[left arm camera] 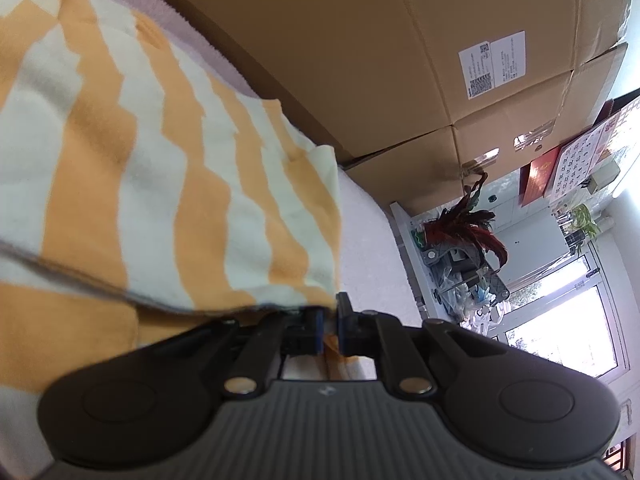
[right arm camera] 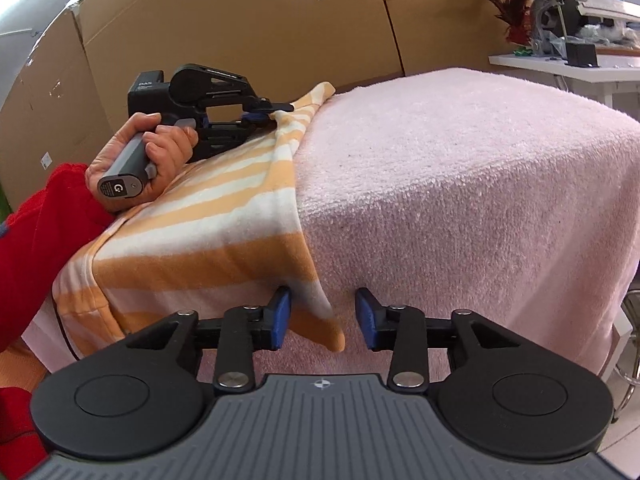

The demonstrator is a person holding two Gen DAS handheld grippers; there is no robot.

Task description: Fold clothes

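Garment: my orange-and-white striped garment (right arm camera: 192,216) lies on the left part of the counter (right arm camera: 460,184), which is covered in pink terry cloth; its right edge runs from the near side to the far side, and its near corner hangs just over the near edge.
Left tool: my left tool (left arm camera: 329,326) has its blue pads pressed nearly together on the far edge of the garment, and a fold of striped cloth shows between them. In the right wrist view I see it at the far left of the counter, raised, with the cloth lifting up to it.
Left hand: my left hand (right arm camera: 140,160) is wrapped around the grey handle of that tool, and a red sleeve (right arm camera: 44,232) runs along the left.
Right tool: my right tool (right arm camera: 322,318) stands wide apart at the near edge of the counter; the garment's hanging corner sits between the pads, against the left one, and nothing is pinched.
Behind: big cardboard boxes (right arm camera: 240,20) stand at the far side of the counter.
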